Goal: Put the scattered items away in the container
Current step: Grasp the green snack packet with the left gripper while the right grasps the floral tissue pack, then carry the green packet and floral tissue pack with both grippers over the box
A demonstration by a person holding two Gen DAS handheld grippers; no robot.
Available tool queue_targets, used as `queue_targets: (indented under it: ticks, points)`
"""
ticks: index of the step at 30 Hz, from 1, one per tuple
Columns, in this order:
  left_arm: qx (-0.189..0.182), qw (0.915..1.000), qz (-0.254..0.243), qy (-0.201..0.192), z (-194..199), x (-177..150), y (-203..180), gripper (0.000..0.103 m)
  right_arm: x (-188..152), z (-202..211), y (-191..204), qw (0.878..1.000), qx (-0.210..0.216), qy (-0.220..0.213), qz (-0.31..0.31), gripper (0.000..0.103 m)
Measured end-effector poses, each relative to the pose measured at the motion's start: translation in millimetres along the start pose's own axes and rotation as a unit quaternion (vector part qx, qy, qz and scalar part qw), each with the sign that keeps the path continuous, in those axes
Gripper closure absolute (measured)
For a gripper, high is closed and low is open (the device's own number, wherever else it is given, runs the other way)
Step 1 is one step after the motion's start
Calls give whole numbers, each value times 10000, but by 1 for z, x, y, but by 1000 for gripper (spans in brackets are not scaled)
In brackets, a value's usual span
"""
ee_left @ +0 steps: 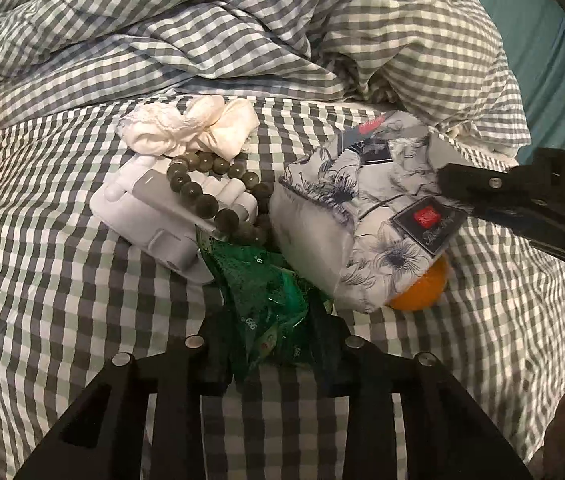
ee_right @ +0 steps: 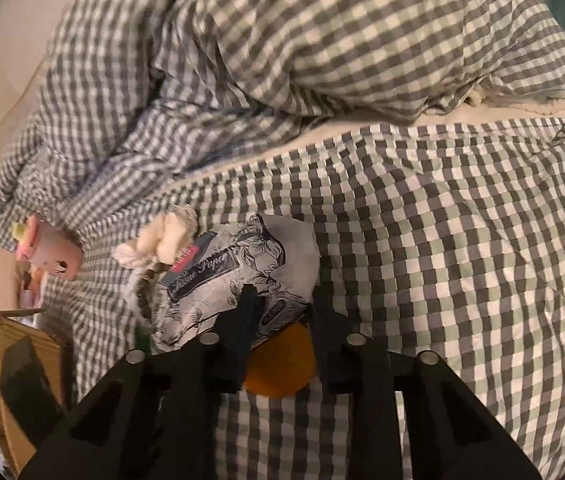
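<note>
A pile lies on the checked bedsheet. My left gripper has its fingers on either side of a green foil packet. Beyond it lie a white plastic gadget, a dark bead bracelet, a white cloth scrunchie, a floral tissue pack and an orange ball under the pack. My right gripper is open, its fingers straddling the orange ball with the tissue pack just ahead. It also shows in the left wrist view. A cardboard box stands at the left.
A rumpled checked duvet is heaped behind the pile. A pink cup-like item stands at the left, near the box. The bedsheet stretches to the right. A teal surface shows at the far right.
</note>
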State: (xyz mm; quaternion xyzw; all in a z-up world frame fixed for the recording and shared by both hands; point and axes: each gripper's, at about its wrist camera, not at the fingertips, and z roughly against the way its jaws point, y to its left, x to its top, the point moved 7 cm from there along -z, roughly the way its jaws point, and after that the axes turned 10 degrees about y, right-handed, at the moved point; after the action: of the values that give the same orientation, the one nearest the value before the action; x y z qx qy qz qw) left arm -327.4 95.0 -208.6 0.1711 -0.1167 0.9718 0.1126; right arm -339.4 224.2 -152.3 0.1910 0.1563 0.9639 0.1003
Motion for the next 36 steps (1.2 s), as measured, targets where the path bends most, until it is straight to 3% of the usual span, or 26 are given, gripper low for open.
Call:
queue_targets:
  ticks: [17,27,36]
  points:
    - [358,9971,-53,-668,91,-9,-4,72,-23,84,10,9986,-7,-535,62,84]
    - [428,9933,68,-1069,160,-37,5,72,-63,165,30,9940,-170,-1030,320,84]
    - [523,9873,128,-1493,229,-71,14,72,-113,202,59,9914,-154,-1168,575,84]
